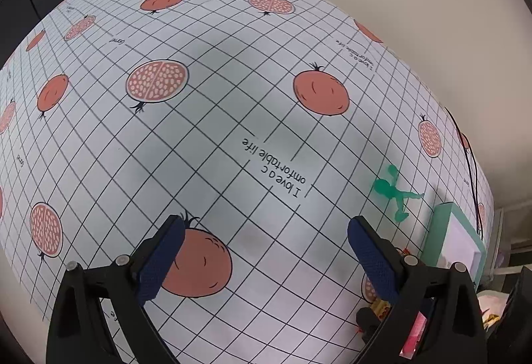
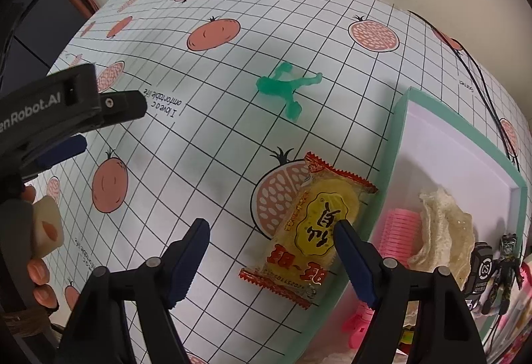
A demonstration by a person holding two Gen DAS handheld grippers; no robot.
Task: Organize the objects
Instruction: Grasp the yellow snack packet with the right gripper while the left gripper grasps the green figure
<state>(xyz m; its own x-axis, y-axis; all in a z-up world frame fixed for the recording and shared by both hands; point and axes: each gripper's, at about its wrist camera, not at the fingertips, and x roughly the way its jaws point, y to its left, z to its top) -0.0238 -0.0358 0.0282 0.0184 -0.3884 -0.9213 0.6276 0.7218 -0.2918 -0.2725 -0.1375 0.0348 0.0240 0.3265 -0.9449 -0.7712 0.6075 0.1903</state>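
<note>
Both the left gripper (image 1: 264, 251) and right gripper (image 2: 271, 259) are held spread, nothing grasped. The snack packet (image 2: 311, 229) is seen flat on the tablecloth (image 2: 206, 144), just beside the box (image 2: 395, 138). Crinkly wrapping could be pinched poorly and slip.

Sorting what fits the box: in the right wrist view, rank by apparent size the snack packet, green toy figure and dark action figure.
1. snack packet, though nearest the camera
2. green toy figure
3. dark action figure, similar to the green one, so unsure
</note>
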